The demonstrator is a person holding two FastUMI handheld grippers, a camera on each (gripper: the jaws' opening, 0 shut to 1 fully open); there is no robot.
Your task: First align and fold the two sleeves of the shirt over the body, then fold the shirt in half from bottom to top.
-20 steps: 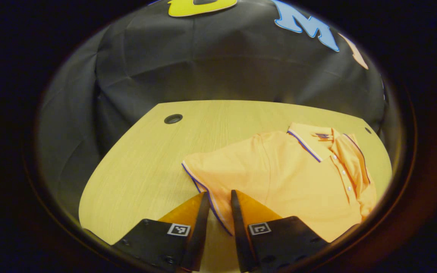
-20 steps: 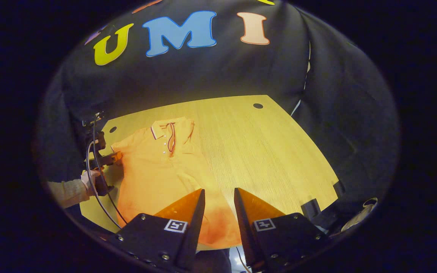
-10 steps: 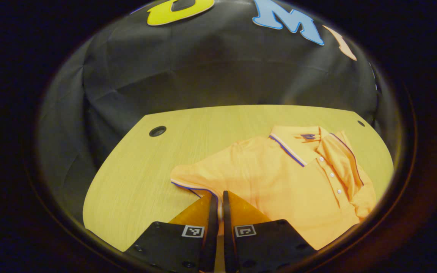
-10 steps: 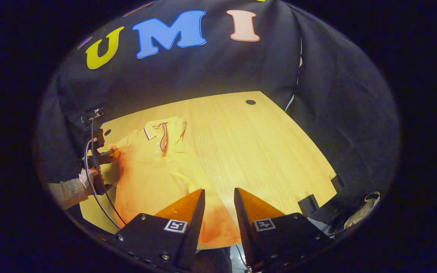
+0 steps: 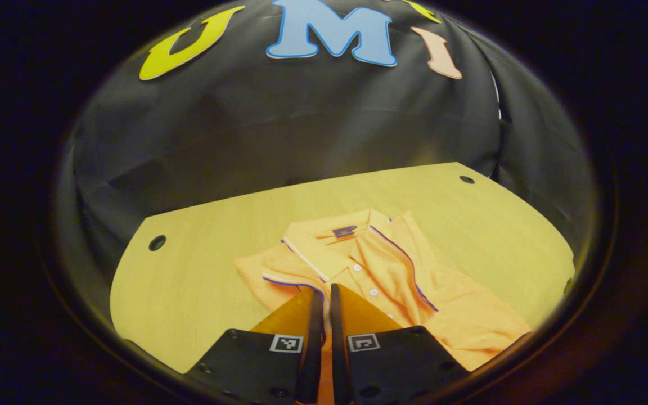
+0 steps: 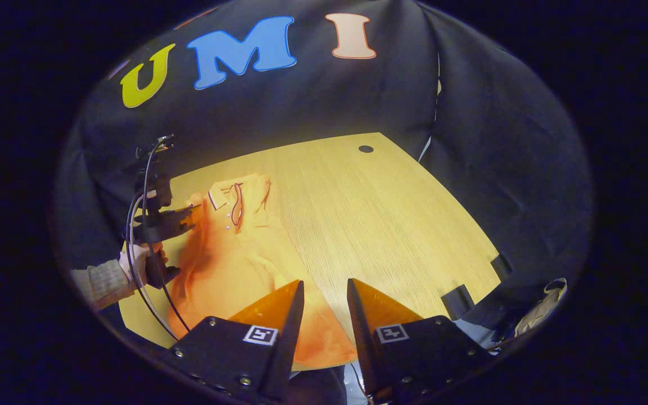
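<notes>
Left gripper view: a pale wooden table (image 5: pixel 206 281) with fine straight grain and rounded corners, pierced by small round dark cable holes (image 5: pixel 157 243) near its far edge. On it lies an orange polo shirt (image 5: pixel 448 309) of soft, slightly pebbled knit fabric. Its collar (image 5: pixel 324 247) is edged with thin dark and white stripes, a small dark label sits inside the neck, and a row of small white buttons (image 5: pixel 358 269) runs down the placket. The left gripper (image 5: pixel 322 298) has its two wedge-shaped fingers pressed nearly together, pinching the striped cuff of the left sleeve (image 5: pixel 279 275), which is raised and drawn in over the chest just beside the collar. The shirt body spreads out to the right, gently rumpled.

In the right gripper view the shirt (image 6: pixel 228 264) lies lengthwise on the left part of the table (image 6: pixel 386 225), collar toward the far wall, hem near the front edge. A hand (image 6: pixel 138 261) in a knitted sleeve holds the left gripper (image 6: pixel 192 211) at the shirt's shoulder, a dark cable looping from it. The right gripper (image 6: pixel 324 298) hovers above the hem area with its fingers spread apart, gripping nothing
</notes>
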